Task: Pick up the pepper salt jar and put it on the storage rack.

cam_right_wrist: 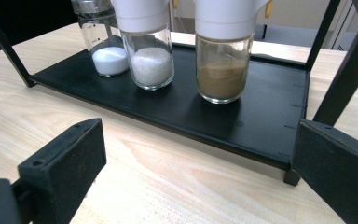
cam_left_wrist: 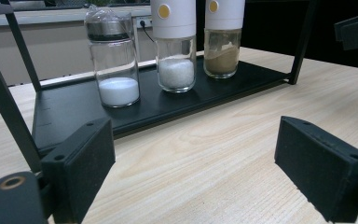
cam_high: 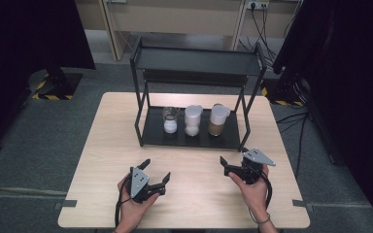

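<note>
Well, each hand-held gripper, left (cam_high: 157, 173) and right (cam_high: 233, 161), rests gaping, facing the rack (cam_high: 190, 137).

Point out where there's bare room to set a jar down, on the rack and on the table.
Rack's lower shelf: bare left of the clear-lidded jar, plus a narrow strip right of the brown-powder jar. Its middle is crowded, with the white-grain jar between. Top shelf: bare. Table: bare between rack front and both open claws, left and right.

Light wood table (cam_high: 189, 194) on grey floor. Black two-tier rack (cam_high: 194, 60) at far middle of table. On lower shelf, row of three jars: clear jar (cam_high: 170, 120) left, white-capped jar (cam_high: 193, 120) middle, brown-powder jar (cam_high: 218, 120) right.
</note>
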`<state>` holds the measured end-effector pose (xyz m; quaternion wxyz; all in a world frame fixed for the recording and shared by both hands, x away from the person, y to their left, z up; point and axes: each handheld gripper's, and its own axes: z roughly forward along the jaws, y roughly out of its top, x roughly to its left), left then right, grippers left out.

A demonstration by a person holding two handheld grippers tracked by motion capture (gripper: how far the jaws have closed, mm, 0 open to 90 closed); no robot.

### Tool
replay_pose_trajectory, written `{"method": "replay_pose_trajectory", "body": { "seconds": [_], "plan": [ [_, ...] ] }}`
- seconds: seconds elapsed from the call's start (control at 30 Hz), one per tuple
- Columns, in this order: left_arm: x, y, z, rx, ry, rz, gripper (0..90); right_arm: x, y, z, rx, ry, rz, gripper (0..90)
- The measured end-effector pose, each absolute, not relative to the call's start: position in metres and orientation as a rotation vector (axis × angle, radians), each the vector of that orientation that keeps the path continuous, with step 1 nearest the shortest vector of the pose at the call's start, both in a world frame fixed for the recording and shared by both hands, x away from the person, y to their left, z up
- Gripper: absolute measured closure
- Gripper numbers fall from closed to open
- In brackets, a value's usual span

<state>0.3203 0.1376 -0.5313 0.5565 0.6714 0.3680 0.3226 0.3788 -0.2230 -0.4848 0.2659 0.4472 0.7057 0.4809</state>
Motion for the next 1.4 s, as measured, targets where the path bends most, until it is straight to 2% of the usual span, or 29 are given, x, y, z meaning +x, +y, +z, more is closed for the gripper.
{"method": "replay_pose_trajectory", "body": {
  "seconds": [1.4],
  "plan": [
    [0.320, 0.137, -0.531, 1.585, 0.867, 0.762, 11.7, 0.356, -0.243, -0.494, 1.221, 1.895, 1.296, 3.5]
  ]
}}
